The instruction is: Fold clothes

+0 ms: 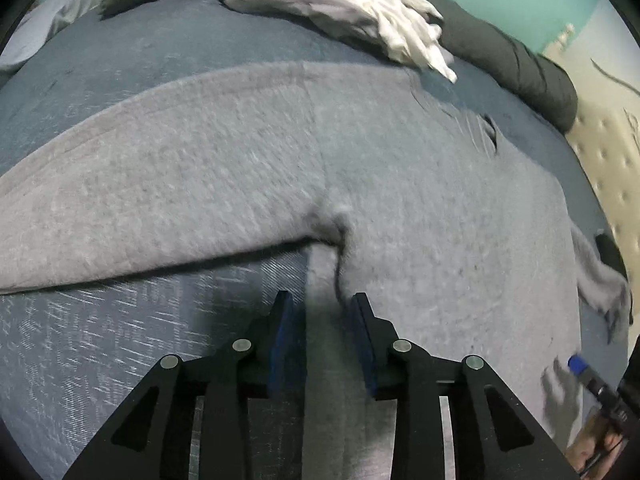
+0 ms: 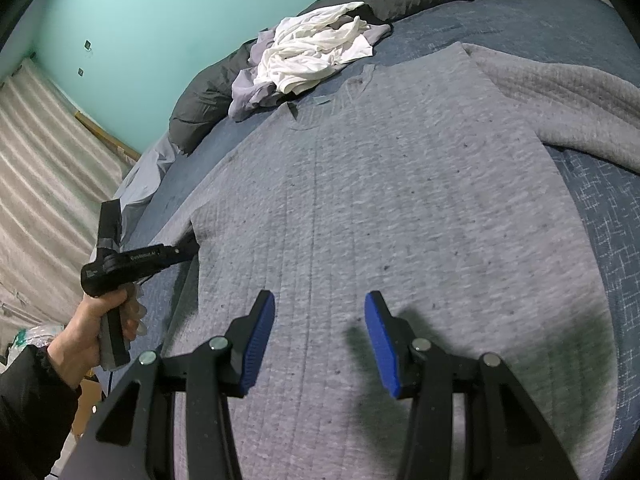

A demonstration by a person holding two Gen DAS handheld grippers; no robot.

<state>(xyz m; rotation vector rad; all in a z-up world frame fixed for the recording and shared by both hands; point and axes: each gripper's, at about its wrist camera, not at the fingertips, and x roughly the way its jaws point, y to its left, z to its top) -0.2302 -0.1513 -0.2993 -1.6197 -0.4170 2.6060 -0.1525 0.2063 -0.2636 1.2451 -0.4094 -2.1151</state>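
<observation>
On the bed (image 2: 600, 216), a grey sweater (image 2: 380, 200) lies flat at twelve o'clock of both claws. The left claw (image 1: 320, 308) stands spread over the sweater's edge near the armpit, pinching nothing; the right claw (image 2: 320, 312) hovers spread. Likely next: grasp a sleeve (image 1: 140, 200) and fold it inward.

Colours and patterns, bed scene, both wrist views.

Grey sweater (image 2: 400, 208): heather grey with dark flecks, faint lengthwise ribbing. Bed cover (image 2: 600, 220): blue, fine pale crosshatch weave. Crumpled white garment (image 2: 312, 56) on a pale lilac-grey cloth (image 2: 244, 96). Duvet (image 2: 200, 100) along the far edge: dark charcoal. Wall (image 2: 160, 20): mint green. Curtain (image 2: 44, 184): beige, banded in folds. Right gripper (image 2: 320, 300) and left gripper (image 1: 320, 304): black frames, blue pads. Sleeve (image 2: 28, 408): black.
</observation>
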